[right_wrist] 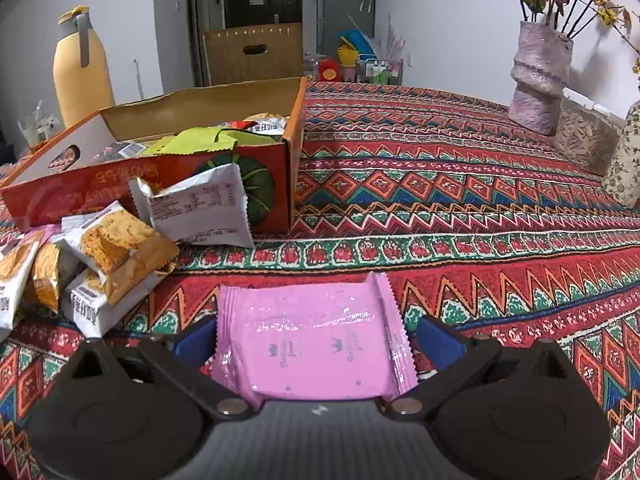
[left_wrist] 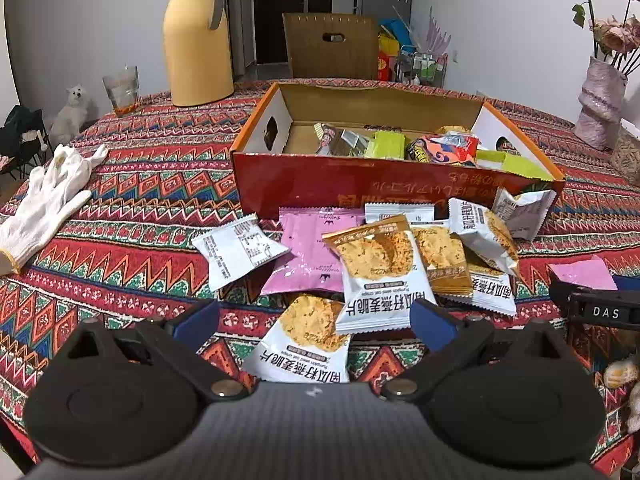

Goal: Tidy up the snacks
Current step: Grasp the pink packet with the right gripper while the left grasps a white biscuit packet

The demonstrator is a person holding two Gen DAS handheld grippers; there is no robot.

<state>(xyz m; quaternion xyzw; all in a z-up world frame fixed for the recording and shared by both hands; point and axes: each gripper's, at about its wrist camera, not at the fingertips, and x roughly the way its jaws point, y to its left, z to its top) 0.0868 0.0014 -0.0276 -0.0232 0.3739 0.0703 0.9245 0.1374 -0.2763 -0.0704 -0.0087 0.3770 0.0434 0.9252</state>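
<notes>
- Left gripper [left_wrist: 314, 320] is hovering low over the near edge of the snack heap, jaws spread wide and holding nothing; an oat-crisp packet [left_wrist: 304, 344] is lying flat between the blue pads [left_wrist: 198, 320], touching neither as far as I can tell.
- Right gripper [right_wrist: 316, 340] is sitting over a pink wafer packet [right_wrist: 312, 340] on the patterned tablecloth [right_wrist: 480, 200]. Jaws are parted; the left pad looks just against the packet's edge, the right pad apart from it. Not clamped, in my judgement.
- The orange cardboard box [left_wrist: 360, 184] is standing at the far side of the heap, already holding mixed snacks, green packets among them. Loose oat-crisp packets [left_wrist: 376, 264] and a second pink packet [left_wrist: 312, 248] are piled against its near wall; one white packet [right_wrist: 200, 204] is leaning on the box front.
- A white cotton glove [left_wrist: 44, 196] is lying far left; a yellow thermos jug [left_wrist: 196, 40] and a glass [left_wrist: 122, 88] are standing beyond it, a vase of flowers [right_wrist: 540, 76] far right.
- Risks, judged: the packets are flat and slick, so closing on the thin sealed edges may be squeezing the pink one out or buckling it rather than lifting it.
- The heap is overlapping; the left jaws closing here could be dragging a neighbouring packet along.
- Hard clamping may be crushing the crisps inside.
</notes>
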